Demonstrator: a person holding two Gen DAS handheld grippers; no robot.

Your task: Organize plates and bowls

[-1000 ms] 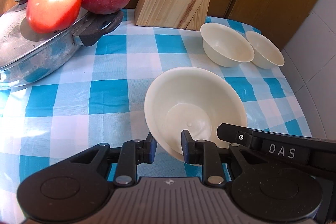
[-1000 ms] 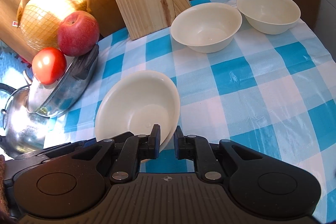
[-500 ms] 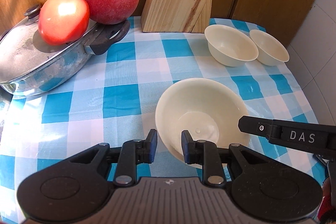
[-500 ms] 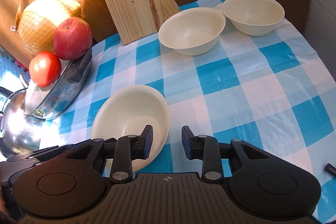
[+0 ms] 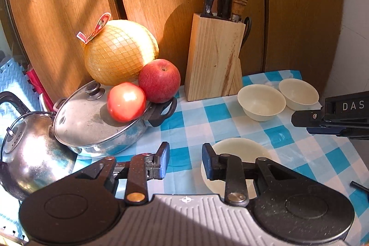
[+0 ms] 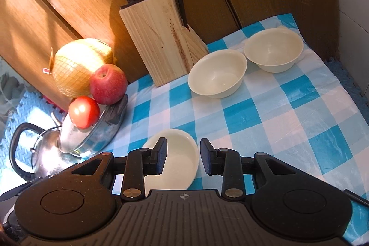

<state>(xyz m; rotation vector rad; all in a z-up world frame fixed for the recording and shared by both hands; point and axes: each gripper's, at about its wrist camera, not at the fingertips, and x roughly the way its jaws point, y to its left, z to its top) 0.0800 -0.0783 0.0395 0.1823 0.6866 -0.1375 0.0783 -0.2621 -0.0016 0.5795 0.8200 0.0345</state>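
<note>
Both grippers have spread their fingers and drawn back from the near bowl (image 5: 239,149), which a second ago sat tipped between the left gripper's nearly closed fingers and now rests on the checked cloth (image 6: 288,112). Left gripper (image 5: 185,159) hangs wide open with nothing between its fingers; the bowl lies behind and under its right finger, not gripped. Right gripper (image 6: 181,157) is likewise wide open and holds nothing, with the same bowl (image 6: 177,153) showing through the gap and behind its left finger. Whether either finger touches the bowl's rim cannot be told.

That bowl is round, so it has no long axis; its mouth faces up, apparently tilted slightly toward the pot side in the right wrist view. Two more cream bowls stand upright at the far end of the cloth, mouths up: the middle bowl (image 6: 218,73) just beside the knife block (image 6: 159,43), and the far bowl (image 6: 273,50) just beyond it near the cloth's corner, their rims close together. Both are well apart from the near bowl.

On the left side, a lidded pot (image 5: 96,119) carries a tomato (image 5: 126,102) and an apple (image 5: 159,80) on its lid, with a netted pomelo (image 5: 120,51) behind them against the wooden doors. A steel kettle (image 5: 30,149) stands just beside the pot. From the left wrist view, part of the right gripper's body, lettered DAS, juts in at the right edge.
</note>
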